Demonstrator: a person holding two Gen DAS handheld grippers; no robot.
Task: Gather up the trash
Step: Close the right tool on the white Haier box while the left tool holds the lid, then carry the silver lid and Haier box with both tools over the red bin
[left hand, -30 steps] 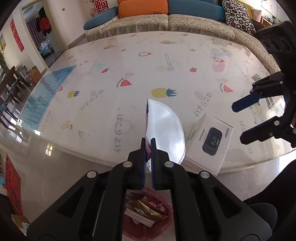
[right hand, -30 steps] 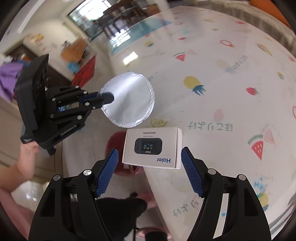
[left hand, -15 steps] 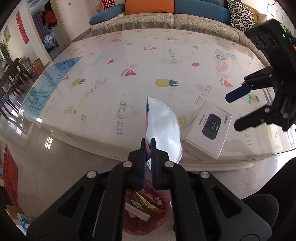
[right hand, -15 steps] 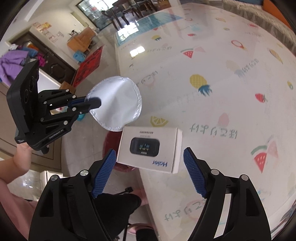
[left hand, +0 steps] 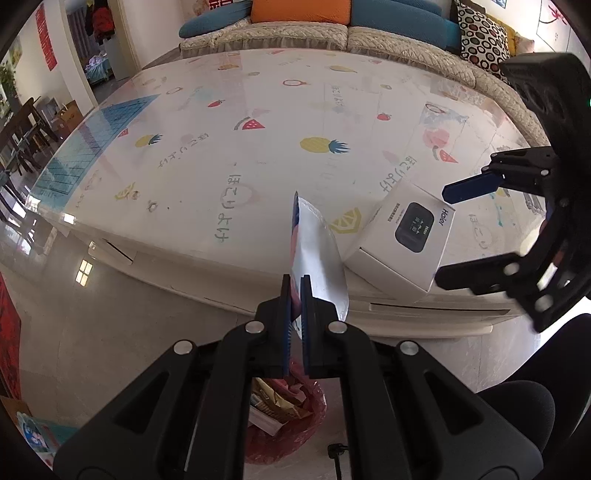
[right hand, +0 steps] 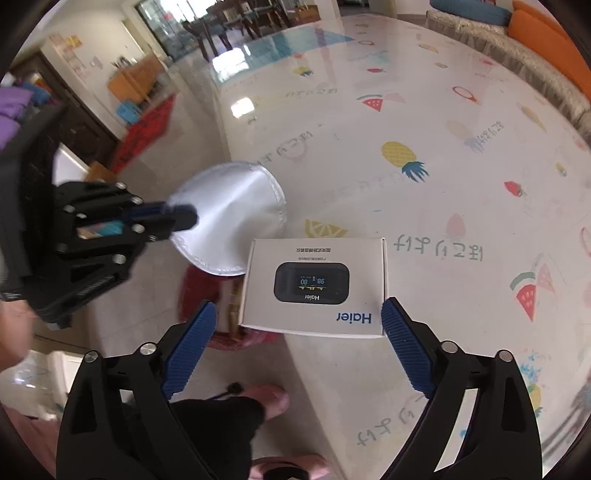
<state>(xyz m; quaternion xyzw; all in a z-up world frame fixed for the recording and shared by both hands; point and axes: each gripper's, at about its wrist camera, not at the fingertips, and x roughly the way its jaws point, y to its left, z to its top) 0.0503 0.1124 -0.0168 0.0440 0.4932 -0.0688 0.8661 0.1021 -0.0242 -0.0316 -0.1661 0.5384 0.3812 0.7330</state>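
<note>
My left gripper (left hand: pixel 294 295) is shut on a round silver foil lid (left hand: pixel 317 254), held on edge off the table's near edge, above the red-bagged trash bin (left hand: pixel 284 413). The lid (right hand: pixel 229 218) and left gripper (right hand: pixel 184 216) also show in the right wrist view. A white Haier box (right hand: pixel 317 284) lies at the table edge, also in the left wrist view (left hand: pixel 402 243). My right gripper (right hand: pixel 295 332) is open, its blue pads either side of the box's near end, apart from it. It shows at the right in the left wrist view (left hand: pixel 461 236).
The fruit-print table top (left hand: pixel 258 147) spreads ahead, with a sofa and cushions (left hand: pixel 332 26) behind it. The bin holds several wrappers. The person's legs and foot (right hand: pixel 266 398) are below the table edge. Dining chairs (left hand: pixel 18 136) stand at the far left.
The left gripper with the lid has pulled back from the table toward the bin. The right gripper has closed in on the box, staying open.
</note>
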